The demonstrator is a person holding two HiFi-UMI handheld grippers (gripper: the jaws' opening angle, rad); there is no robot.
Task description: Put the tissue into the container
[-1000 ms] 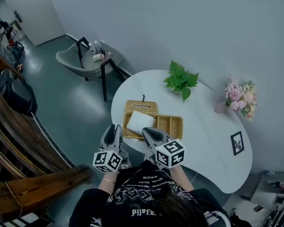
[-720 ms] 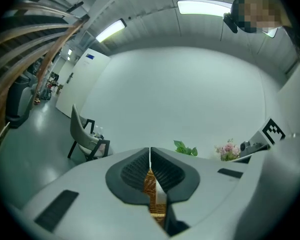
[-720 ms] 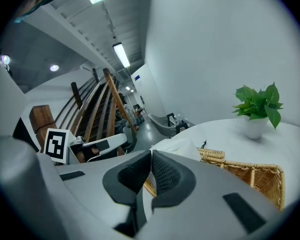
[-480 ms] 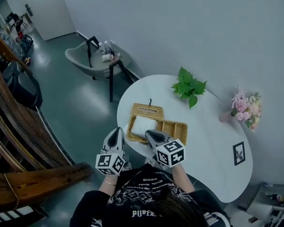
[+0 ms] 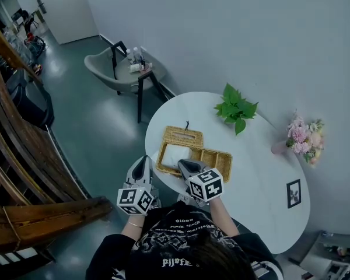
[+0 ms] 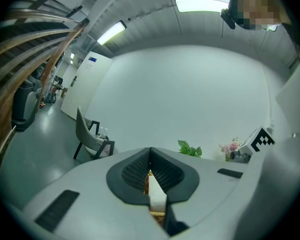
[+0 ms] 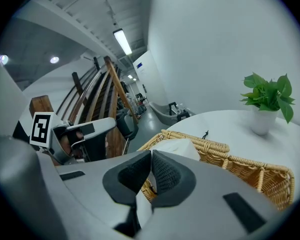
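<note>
Tissue (image 5: 176, 154) lies at the left end of the basket (image 5: 213, 157) in the head view, low between the wicker walls. The basket stands on the table (image 5: 256, 179) near its front edge. The placing looks nearly done; letting go and drawing clear are judged to be what is left. The right gripper (image 5: 185, 167) sits at the tissue's near corner. The left gripper (image 5: 143, 161) stands just left of the basket, apart from the tissue. The basket's longer right part looks empty. A plant (image 5: 236, 108) and flowers (image 5: 303, 136) stand in their own pots farther back.

In the left gripper view, the left gripper (image 6: 150, 151) has its pads pressed together at the tips. A white strip (image 6: 156, 196) with wicker above and below it shows through the slit under them. It appears to be the tissue seen beyond, not something pinched.

In the right gripper view, the right gripper (image 7: 151, 156) is closed, pinching the tissue (image 7: 177, 148) by its near edge, with white showing in the slit below the pads. The tissue rests inside the basket (image 7: 240, 166) rim, and the compartment beside it holds nothing visible.
</note>
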